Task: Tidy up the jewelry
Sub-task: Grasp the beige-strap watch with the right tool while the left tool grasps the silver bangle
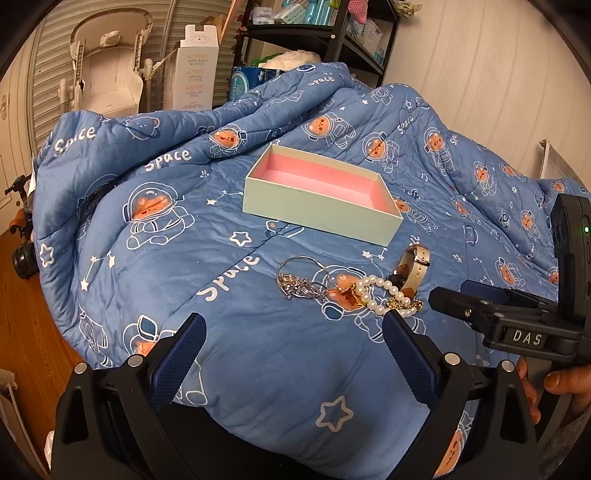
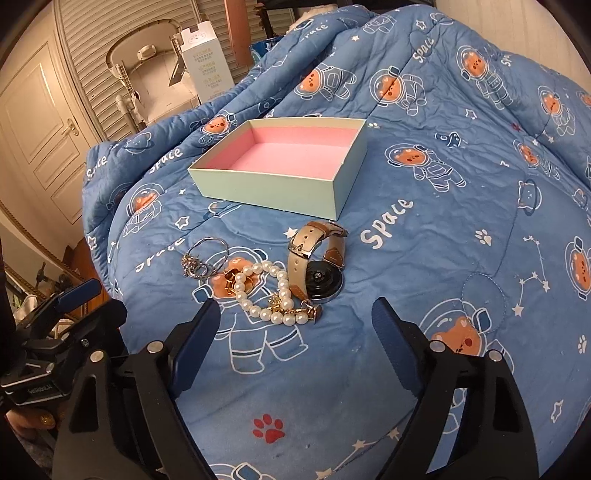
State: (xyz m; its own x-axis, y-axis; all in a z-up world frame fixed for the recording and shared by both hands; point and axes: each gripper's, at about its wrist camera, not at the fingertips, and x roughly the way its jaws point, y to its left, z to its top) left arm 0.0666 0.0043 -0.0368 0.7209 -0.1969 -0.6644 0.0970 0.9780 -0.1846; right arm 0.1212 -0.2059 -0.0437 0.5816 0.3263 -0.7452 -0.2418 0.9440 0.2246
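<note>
An open pale green box [image 1: 317,208] with a pink lining [image 2: 291,155] sits empty on the blue quilt. In front of it lie a silver bangle with charms [image 1: 301,277] [image 2: 203,258], a pearl bracelet [image 1: 384,295] [image 2: 269,295] with gold pieces, and a tan-strap watch [image 1: 413,266] [image 2: 317,258] on its side. My left gripper [image 1: 291,332] is open and empty, just short of the jewelry. My right gripper [image 2: 295,317] is open and empty, its fingers either side of the pearl bracelet's near end. The right gripper also shows in the left wrist view [image 1: 480,310].
The blue space-bear quilt [image 2: 424,229] covers the bed and bunches up behind the box. A white carton [image 1: 195,70], a white seat [image 1: 107,74] and a black shelf [image 1: 332,33] stand beyond. Wood floor [image 1: 22,306] lies at left.
</note>
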